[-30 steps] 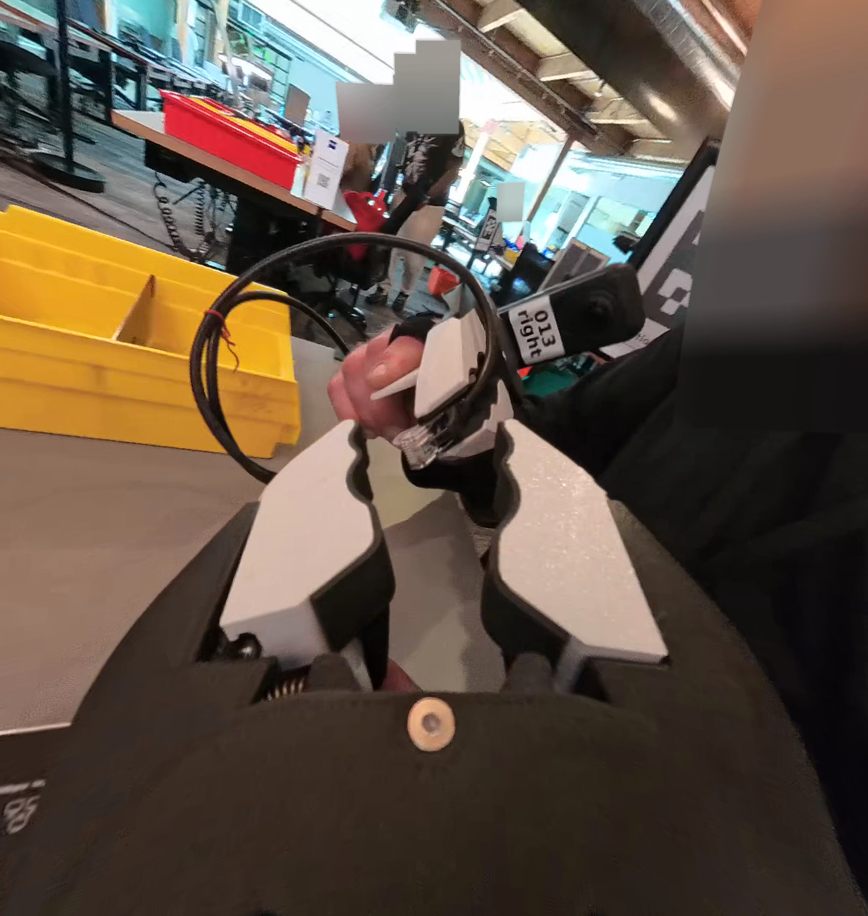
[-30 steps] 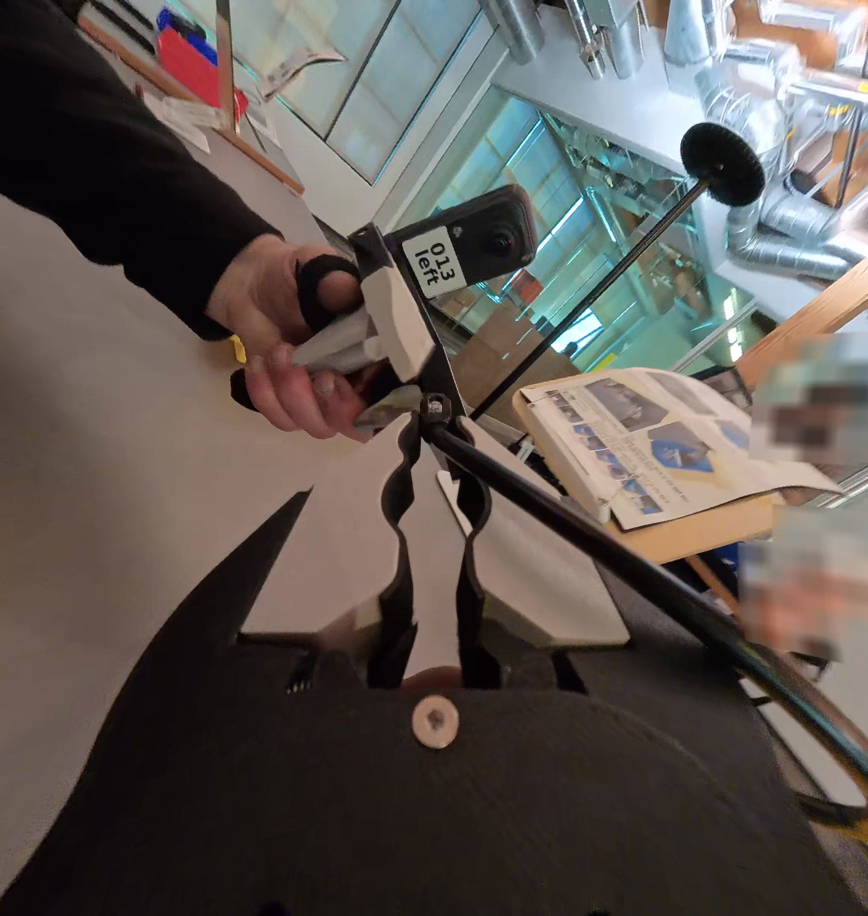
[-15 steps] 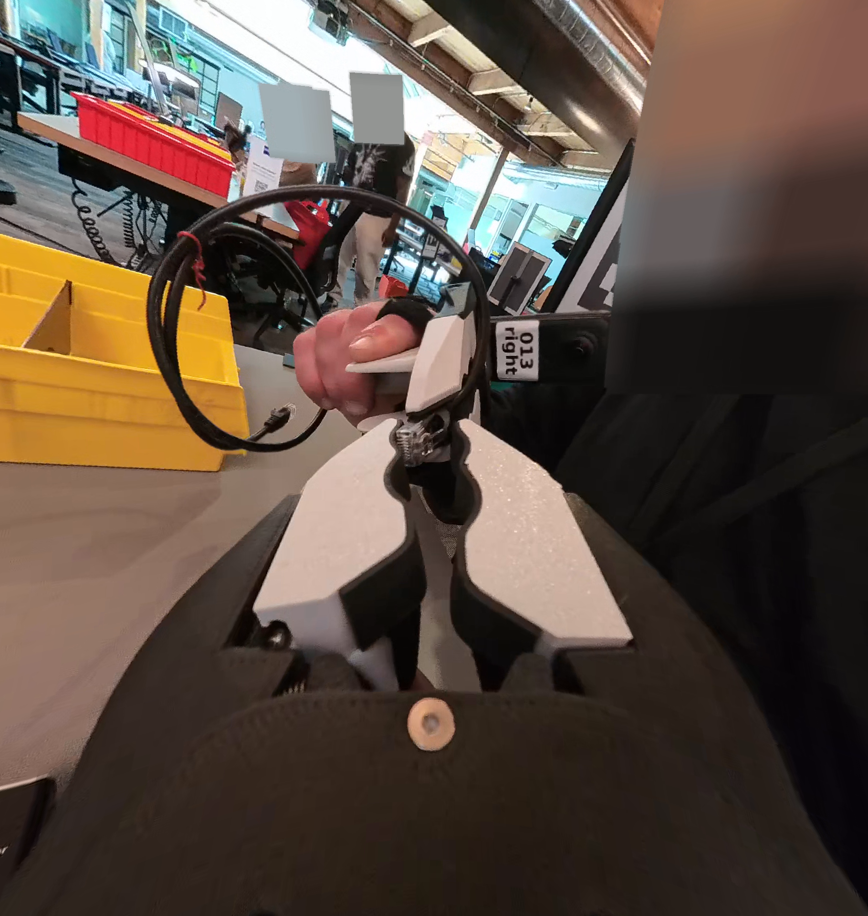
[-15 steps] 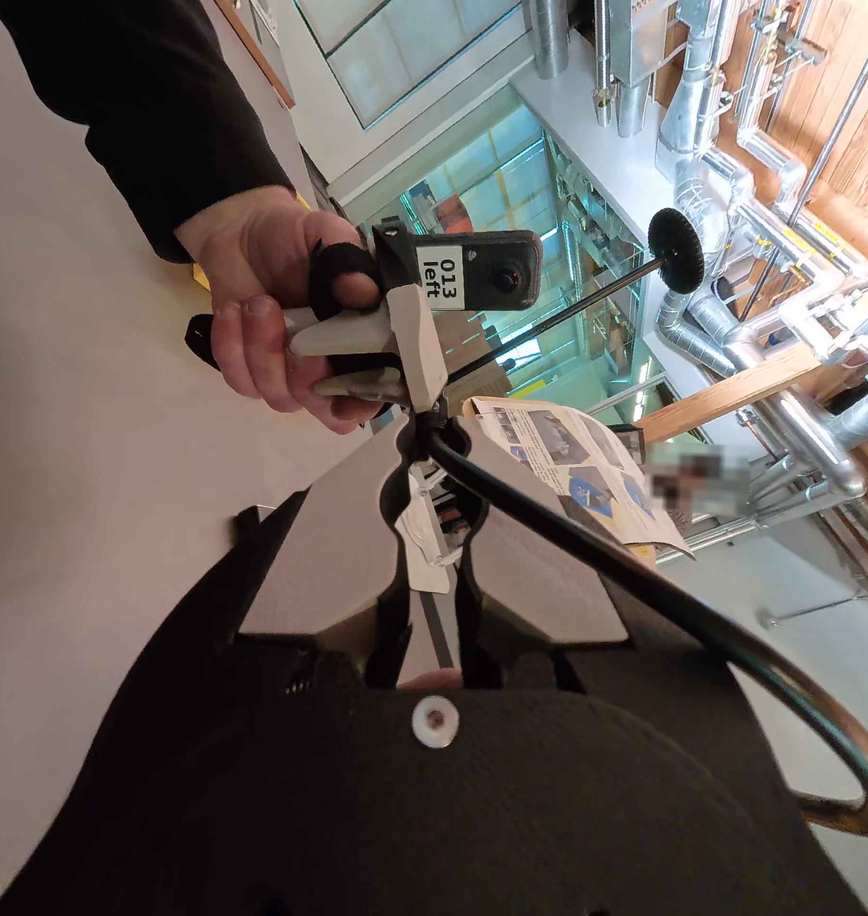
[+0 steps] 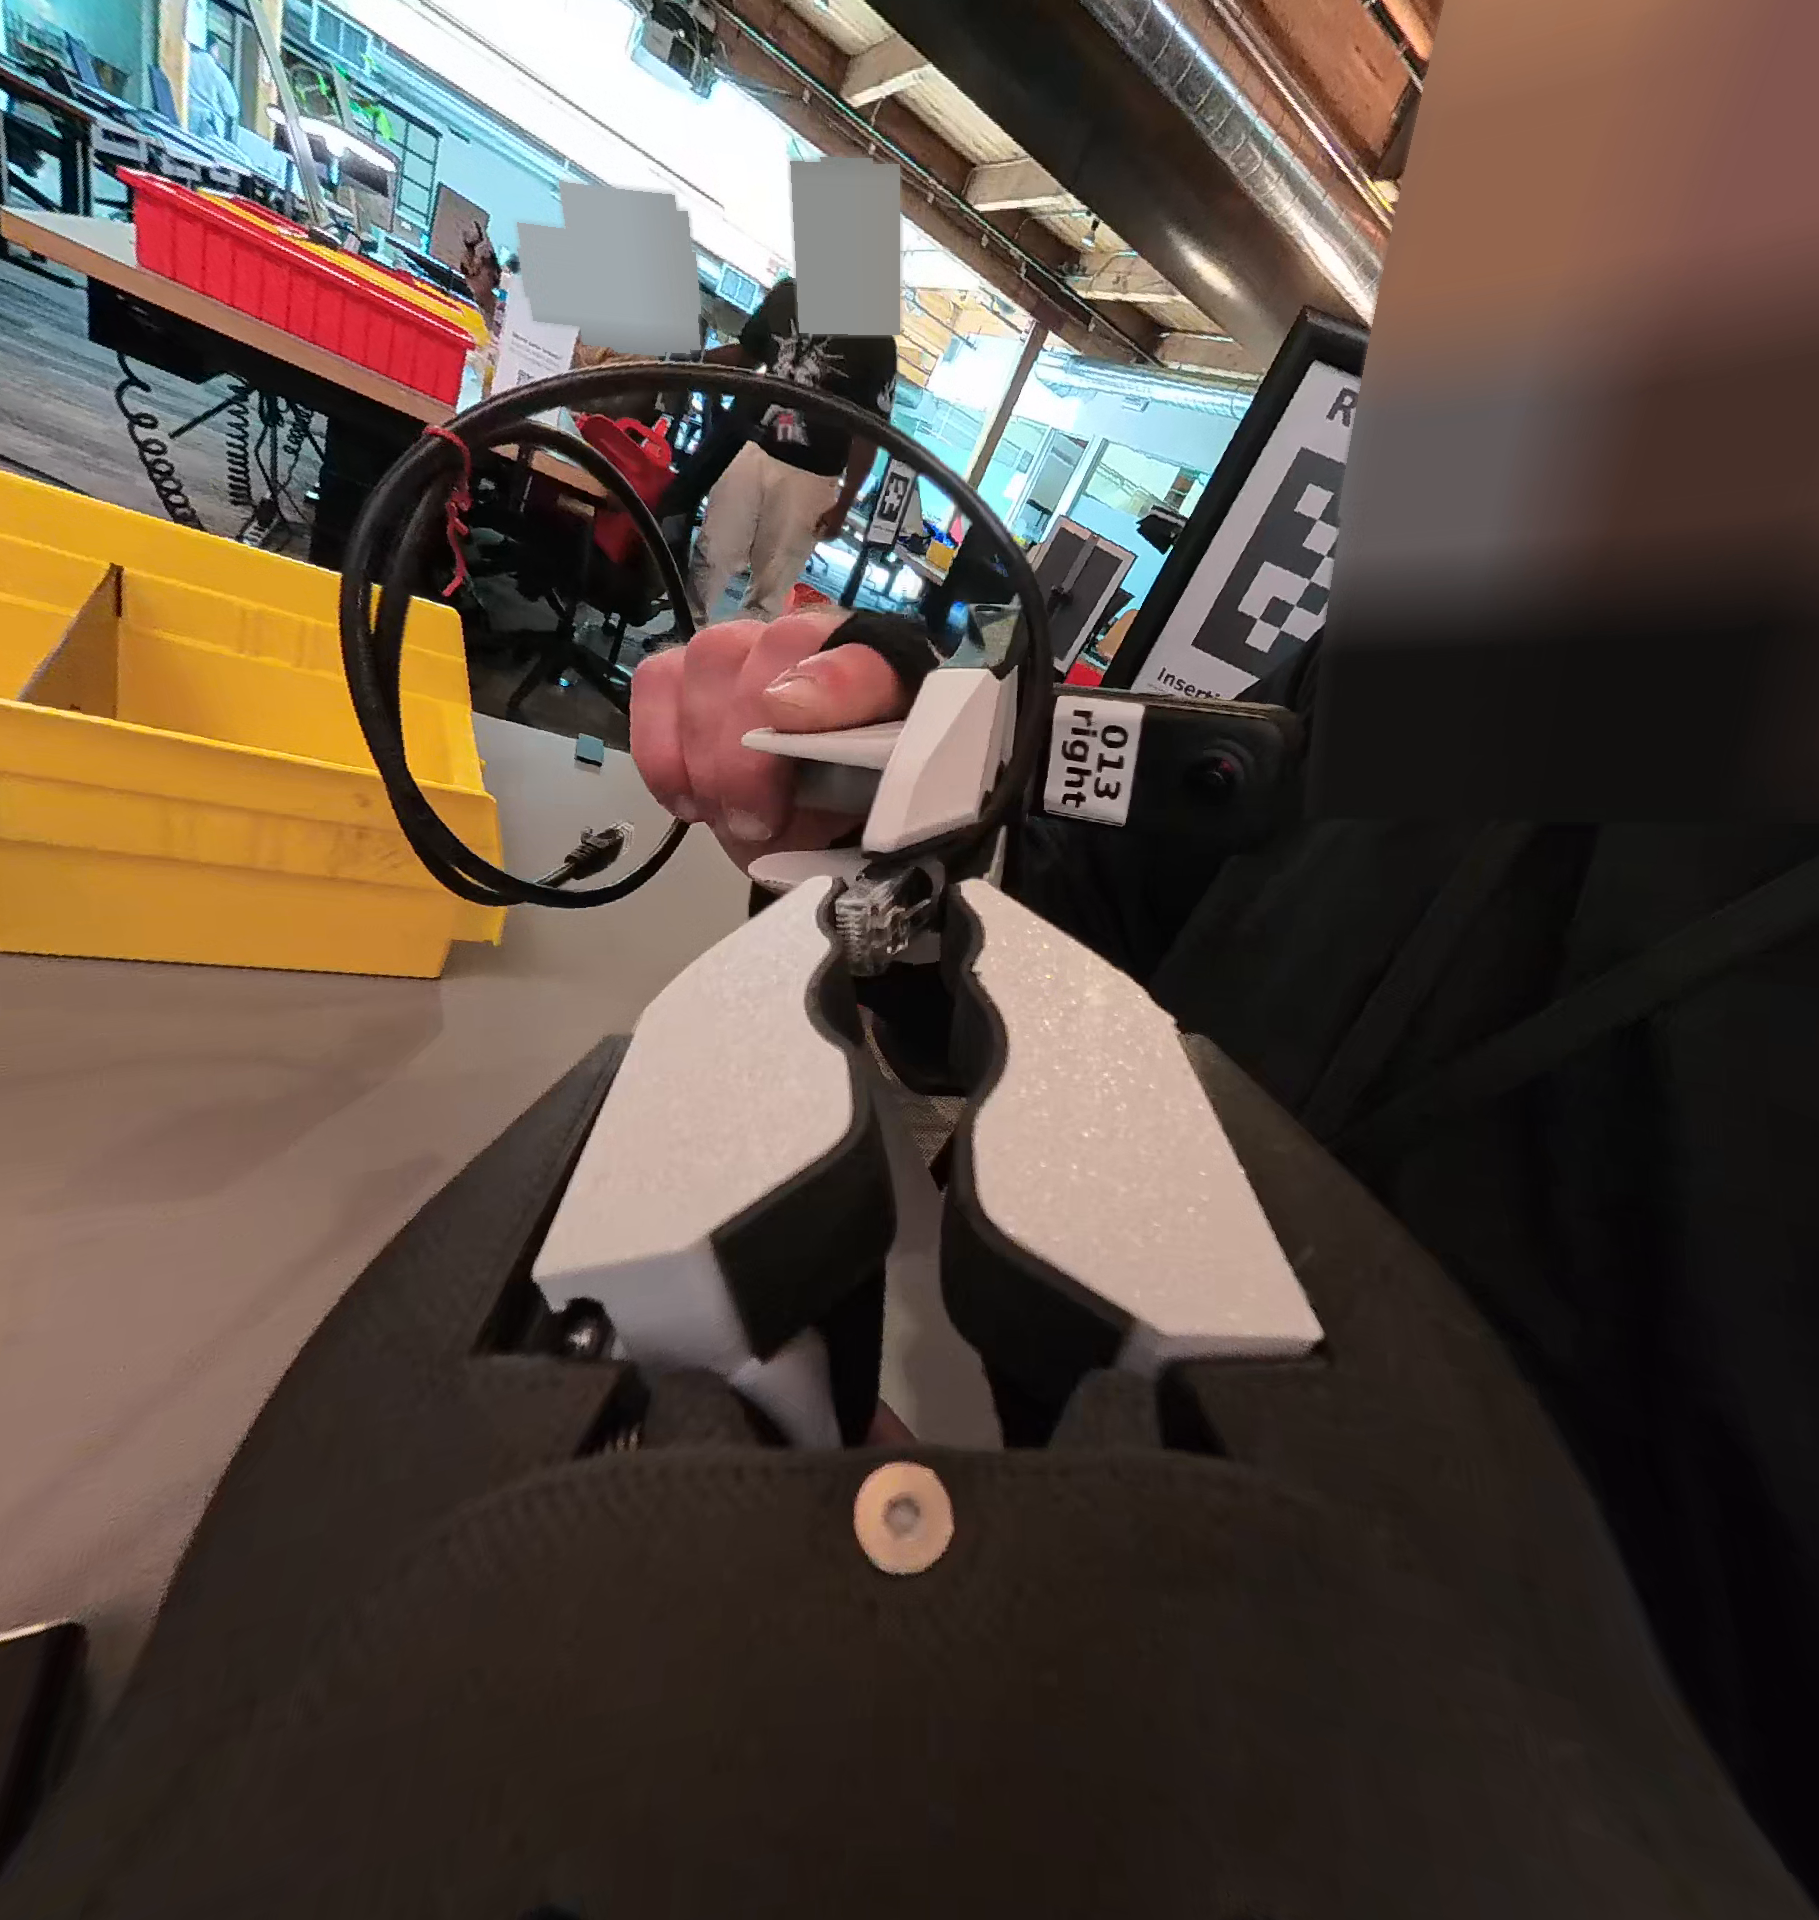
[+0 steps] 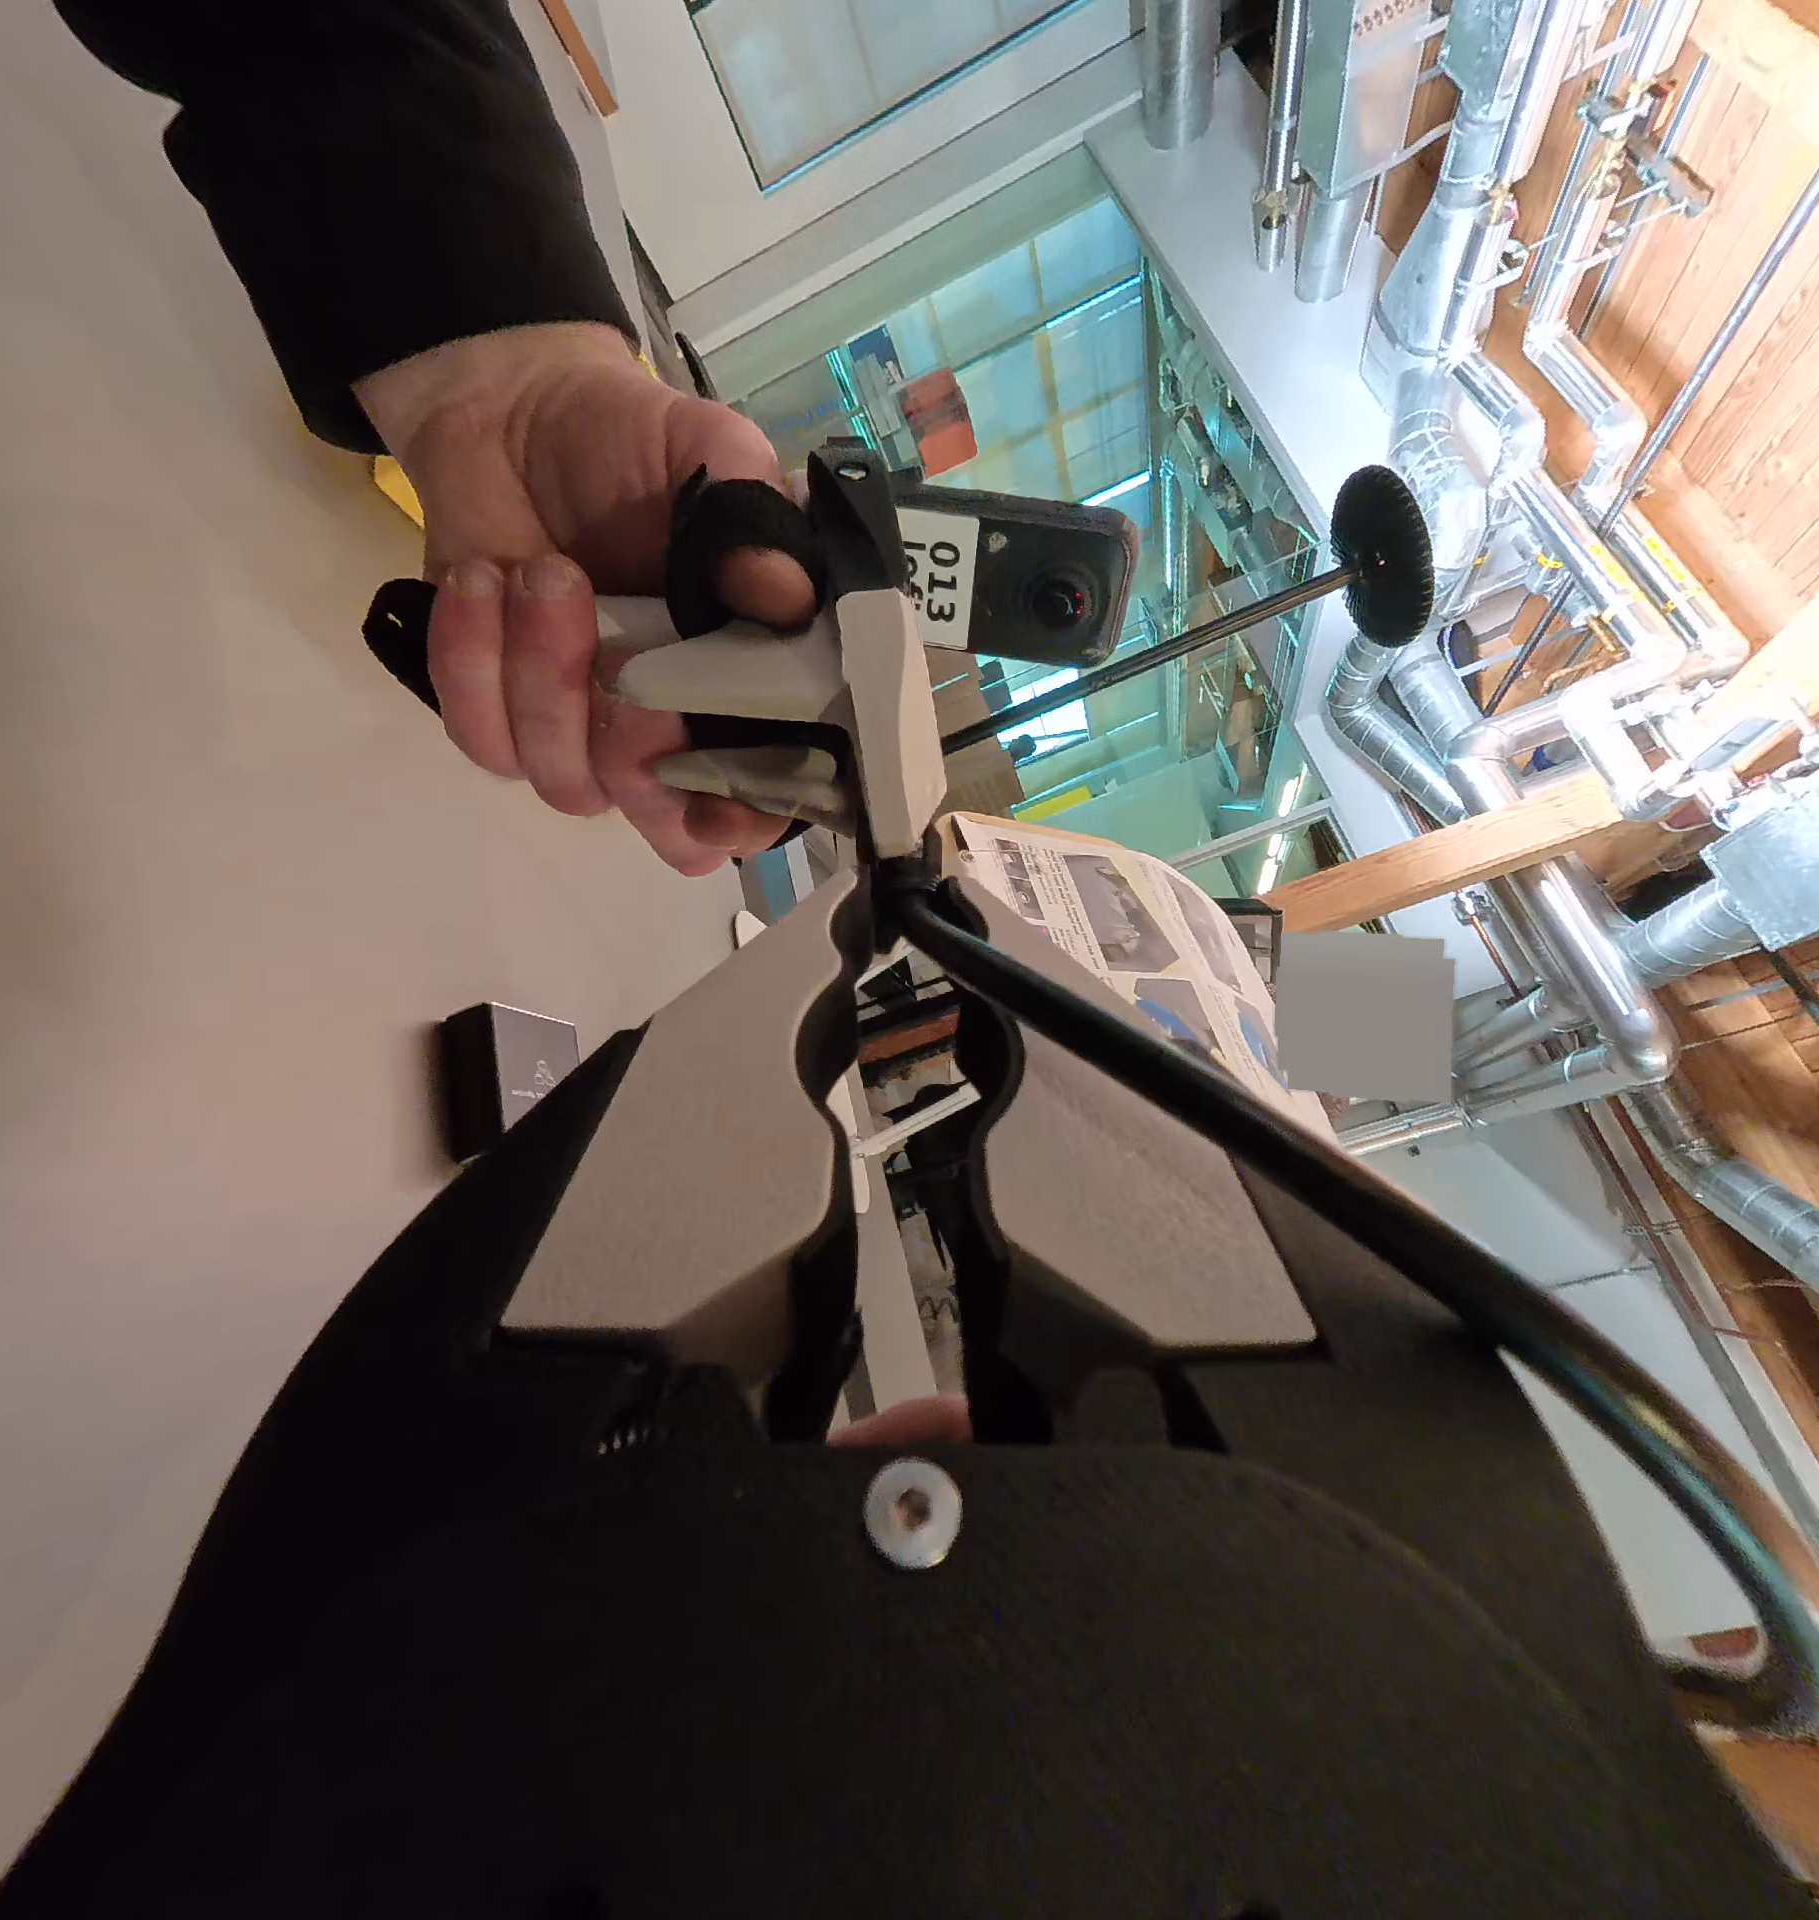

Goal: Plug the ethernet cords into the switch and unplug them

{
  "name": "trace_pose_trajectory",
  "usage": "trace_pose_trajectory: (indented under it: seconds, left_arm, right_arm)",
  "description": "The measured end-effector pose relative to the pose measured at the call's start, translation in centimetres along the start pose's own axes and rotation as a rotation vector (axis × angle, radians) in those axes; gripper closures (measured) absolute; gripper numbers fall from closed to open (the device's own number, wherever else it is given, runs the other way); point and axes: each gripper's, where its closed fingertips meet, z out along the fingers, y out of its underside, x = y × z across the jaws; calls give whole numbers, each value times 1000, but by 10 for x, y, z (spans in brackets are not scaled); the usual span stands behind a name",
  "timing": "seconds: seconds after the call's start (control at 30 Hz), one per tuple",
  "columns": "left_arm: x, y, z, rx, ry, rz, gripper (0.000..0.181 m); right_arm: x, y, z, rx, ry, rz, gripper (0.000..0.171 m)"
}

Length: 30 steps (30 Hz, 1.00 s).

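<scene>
The left hand-held gripper [image 5: 889, 925] is seen nearly closed, its two tips pinched on the clear plug [image 5: 872, 914] of the black ethernet cord [image 5: 385, 665]. The right hand-held gripper [image 6: 900, 883] is likewise drawn almost together at its tips, clamped on the cord just behind that same plug, so both tips meet at one spot above the grey counter [image 5: 209, 1122].

From that spot the cord is carried up and over in a wide loop beyond the left hand-held gripper, bound by a red tie [image 5: 455, 509]; its free end plug [image 5: 595, 840] hangs ahead and to the left, before a yellow bin [image 5: 209, 790].

The right hand [image 5: 739, 727] is wrapped around its handle, a finger through a black strap. The left hand [image 6: 572, 623] is held the same way. A small black box [image 6: 510, 1070] lies on the counter to the left of the right hand-held gripper; whether it is the switch cannot be told.
</scene>
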Motion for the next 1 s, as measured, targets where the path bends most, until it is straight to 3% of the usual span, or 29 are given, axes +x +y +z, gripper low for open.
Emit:
trace_pose_trajectory:
  seconds: [0.03,0.27,0.57,0.87,1.0]
  left_arm:
    - [0,0,0,3,-3,1,170]
    - [-1,1,1,-5,-14,1,169]
    - [-7,-4,3,33,-24,-57,162]
    - [-45,-1,-31,-41,-392,145,121]
    - [-50,5,-44,-50,-514,207,119]
  right_arm:
    - [0,0,0,-5,2,-13,161]
    - [-1,2,-1,-39,-5,-63,162]
    - [2,6,-3,-52,-29,77,162]
    - [29,37,-12,-35,45,505,161]
    - [40,56,-10,-51,94,657,161]
